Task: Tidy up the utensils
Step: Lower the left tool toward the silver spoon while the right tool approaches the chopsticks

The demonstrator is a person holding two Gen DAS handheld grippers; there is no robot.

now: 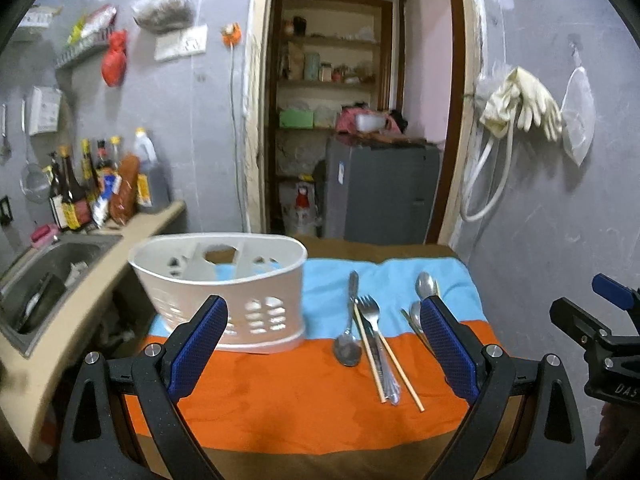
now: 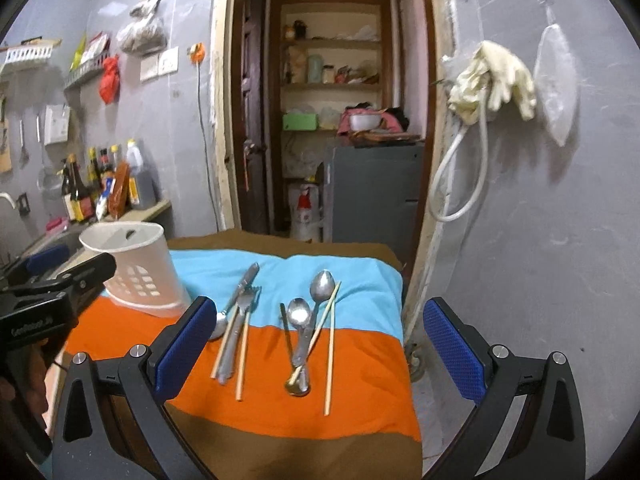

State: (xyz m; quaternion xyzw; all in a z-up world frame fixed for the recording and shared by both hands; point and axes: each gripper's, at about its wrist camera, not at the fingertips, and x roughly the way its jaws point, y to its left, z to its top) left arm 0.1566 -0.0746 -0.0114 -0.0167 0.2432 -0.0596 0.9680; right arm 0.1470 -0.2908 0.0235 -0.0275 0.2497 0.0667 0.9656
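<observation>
Counter cloth (image 2: 280, 408) holds all utensils (image 2: 300, 332); caddy (image 1: 224, 280) empty (nothing sorted); we keep both grippers (image 1: 320, 344) (image 2: 316, 344) spread.

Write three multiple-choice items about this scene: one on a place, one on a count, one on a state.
1. Where does the white caddy stand?
A. left of the utensils
B. right of the utensils
C. in the sink

2. How many chopsticks lie on the cloth?
A. two
B. four
C. six

3. How are the left gripper and right gripper?
A. both open
B. both shut
C. one holds a fork

Answers: 1 A, it sits at the cloth's left edge. 2 B, two lie in each pile. 3 A, their fingers stand wide apart, with nothing held between them.
</observation>
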